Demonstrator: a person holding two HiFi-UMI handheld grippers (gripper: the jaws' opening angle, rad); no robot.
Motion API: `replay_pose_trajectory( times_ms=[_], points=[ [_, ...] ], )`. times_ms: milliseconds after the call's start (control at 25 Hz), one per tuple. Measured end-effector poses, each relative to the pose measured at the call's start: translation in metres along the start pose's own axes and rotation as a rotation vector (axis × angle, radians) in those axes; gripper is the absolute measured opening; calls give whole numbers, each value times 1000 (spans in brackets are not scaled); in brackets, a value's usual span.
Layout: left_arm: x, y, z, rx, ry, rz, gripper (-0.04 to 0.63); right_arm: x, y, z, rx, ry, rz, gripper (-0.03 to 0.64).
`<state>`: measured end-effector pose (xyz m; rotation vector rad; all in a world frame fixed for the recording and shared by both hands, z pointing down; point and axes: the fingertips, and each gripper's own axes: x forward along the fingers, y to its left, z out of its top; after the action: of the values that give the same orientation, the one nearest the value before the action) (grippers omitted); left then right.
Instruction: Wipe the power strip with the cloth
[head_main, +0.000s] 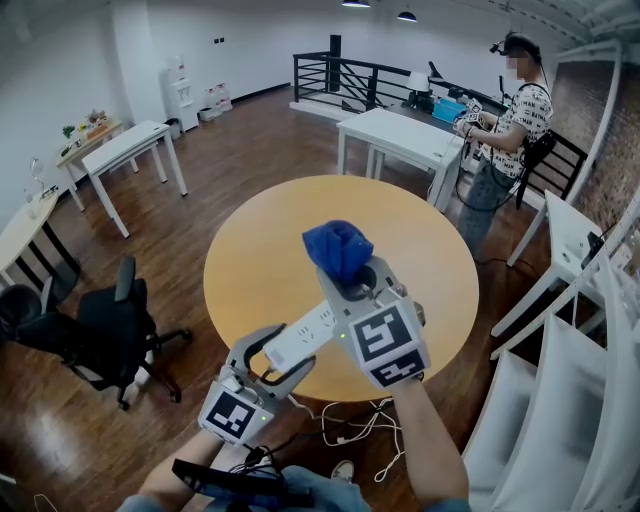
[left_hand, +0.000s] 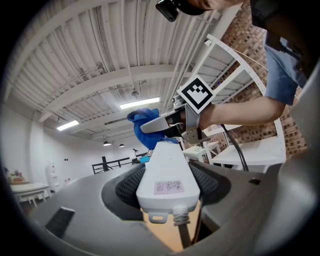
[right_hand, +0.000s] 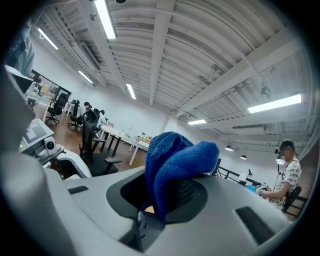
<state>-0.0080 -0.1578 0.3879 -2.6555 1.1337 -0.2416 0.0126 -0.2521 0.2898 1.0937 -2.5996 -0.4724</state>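
My left gripper (head_main: 283, 358) is shut on the near end of a white power strip (head_main: 303, 338), held level above the round wooden table (head_main: 250, 260). In the left gripper view the strip (left_hand: 167, 175) runs away from me between the jaws, its cable leaving at the near end. My right gripper (head_main: 352, 272) is shut on a bunched blue cloth (head_main: 338, 248), which sticks up past its fingertips at the strip's far end. From the left gripper view the cloth (left_hand: 144, 128) sits just over the strip's far tip. The cloth (right_hand: 175, 162) fills the jaws in the right gripper view.
The strip's cable (head_main: 355, 420) hangs in loops below the table's near edge. A black office chair (head_main: 110, 330) stands at the left and white shelving (head_main: 570, 390) at the right. A person (head_main: 510, 110) stands by white tables (head_main: 400, 135) at the back.
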Motion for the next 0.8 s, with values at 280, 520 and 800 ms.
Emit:
replay_pose_trajectory(
  times_ms=[280,520,800],
  points=[
    [8,2,-2,12,24,11,282,5,18,3,-2,-7,36,72],
    [10,1,-2,16,29,11,282,7,51,12,20,-33,106,72],
    [12,0,0,11,27,12,282,8,82,15,35,-48,165,72]
  ],
)
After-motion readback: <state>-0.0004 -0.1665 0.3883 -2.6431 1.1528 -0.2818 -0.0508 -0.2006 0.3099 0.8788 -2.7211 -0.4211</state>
